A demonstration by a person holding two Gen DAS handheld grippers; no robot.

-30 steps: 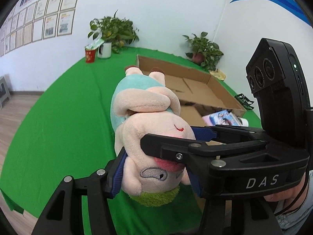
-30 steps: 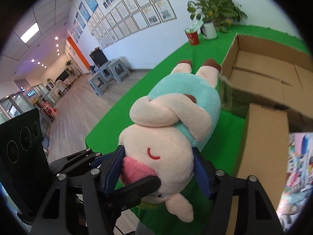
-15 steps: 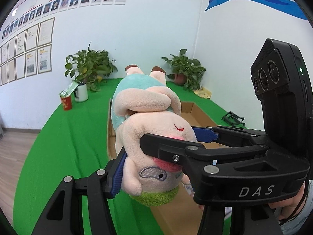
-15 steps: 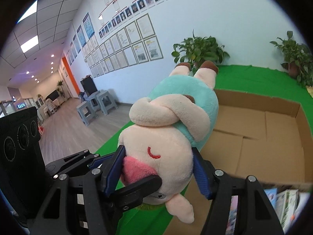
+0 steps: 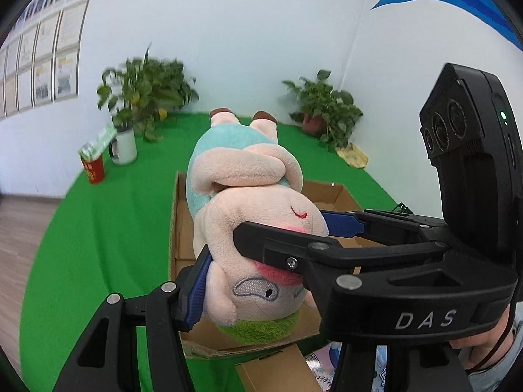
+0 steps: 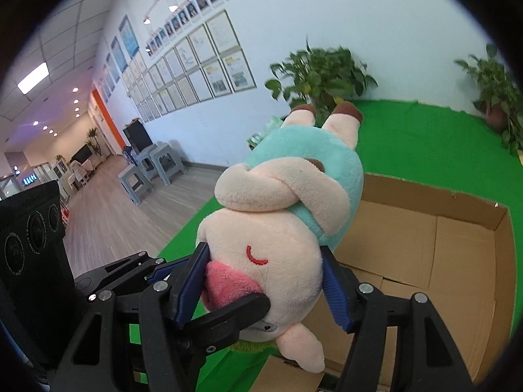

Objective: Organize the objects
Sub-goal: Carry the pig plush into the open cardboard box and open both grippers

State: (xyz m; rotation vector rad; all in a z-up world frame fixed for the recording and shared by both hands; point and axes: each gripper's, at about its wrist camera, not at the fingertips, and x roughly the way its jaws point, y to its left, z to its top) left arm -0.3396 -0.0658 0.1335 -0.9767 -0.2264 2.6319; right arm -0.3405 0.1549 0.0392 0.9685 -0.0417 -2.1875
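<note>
A plush pig [image 5: 248, 196] in a teal shirt hangs in the air, head toward the cameras and feet pointing away. Both grippers clamp its head. My left gripper [image 5: 258, 290] presses a blue pad on the left cheek; its other finger is hidden behind my right gripper [image 5: 294, 228], which crosses in front. In the right wrist view my right gripper [image 6: 264, 284] squeezes the plush pig [image 6: 294, 202] between both blue pads, with a left gripper finger [image 6: 235, 310] under the snout. An open cardboard box [image 5: 175, 228] lies below the pig, its bare floor showing in the cardboard box [image 6: 457, 238].
The box rests on a table under a green cloth [image 5: 98, 245]. Two potted plants [image 5: 147, 88], [image 5: 323, 104], a white mug [image 5: 126, 147] and a red cup [image 5: 94, 166] stand along the far edge. Printed packs [image 5: 322, 370] lie at the near box corner. Grey stools [image 6: 153, 170] stand on the floor.
Both grippers have carried the pig up and across the table. The box, off to the right a second ago, now lies under the pig. Neither grip has changed.
</note>
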